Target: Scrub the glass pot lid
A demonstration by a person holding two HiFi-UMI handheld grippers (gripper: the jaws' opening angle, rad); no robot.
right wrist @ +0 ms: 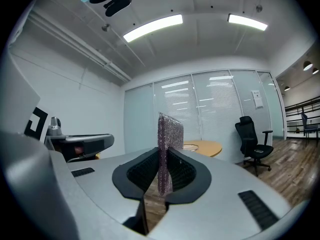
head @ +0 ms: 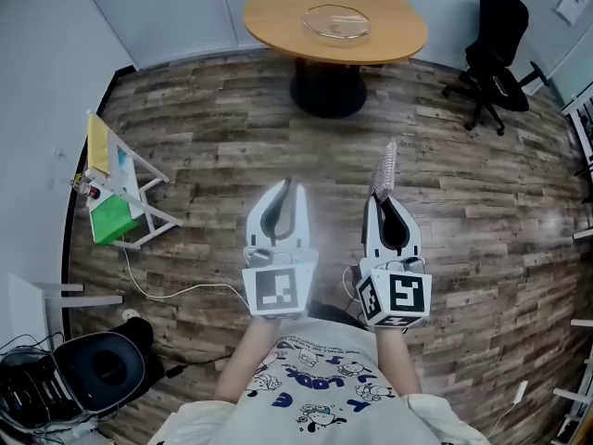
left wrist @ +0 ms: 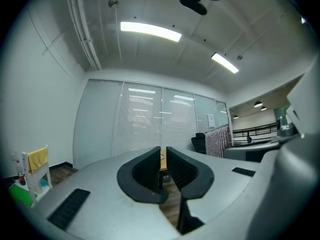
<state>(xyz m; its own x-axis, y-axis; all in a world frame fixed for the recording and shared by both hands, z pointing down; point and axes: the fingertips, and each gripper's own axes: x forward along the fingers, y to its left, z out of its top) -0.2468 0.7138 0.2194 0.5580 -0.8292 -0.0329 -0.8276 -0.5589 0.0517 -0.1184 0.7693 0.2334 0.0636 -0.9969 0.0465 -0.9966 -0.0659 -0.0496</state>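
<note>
Closest to the head camera is the person's white T-shirt with blue cartoon prints (head: 320, 399), both forearms reaching out from it over the wood-plank floor (head: 213, 146). At far left on the floor sits a black round padded case (head: 102, 367), and beyond it a white folding rack (head: 139, 182) carries a yellow cloth (head: 98, 145), with a green box (head: 111, 219) beneath it.

Next comes the left gripper (head: 285, 188), held over the floor. Its jaws are drawn in to a thin slit and nothing sits between them, as its own view confirms (left wrist: 163, 154).

Just beside it, the right gripper (head: 389, 202) has its jaws clamped on a glittery purple-silver mesh scrubbing cloth (head: 384, 168). The cloth stands upright between the black ribbed pads (right wrist: 182, 171) and rises above them (right wrist: 170, 134).

Farther off, the clear glass pot lid (head: 335, 21) rests near the middle of the round light-wood tabletop (head: 273, 17) on its black pedestal. It is well apart from both grippers, and neither touches it.

At far right, a black wheeled office chair (head: 496, 54) stands near the tabletop.
</note>
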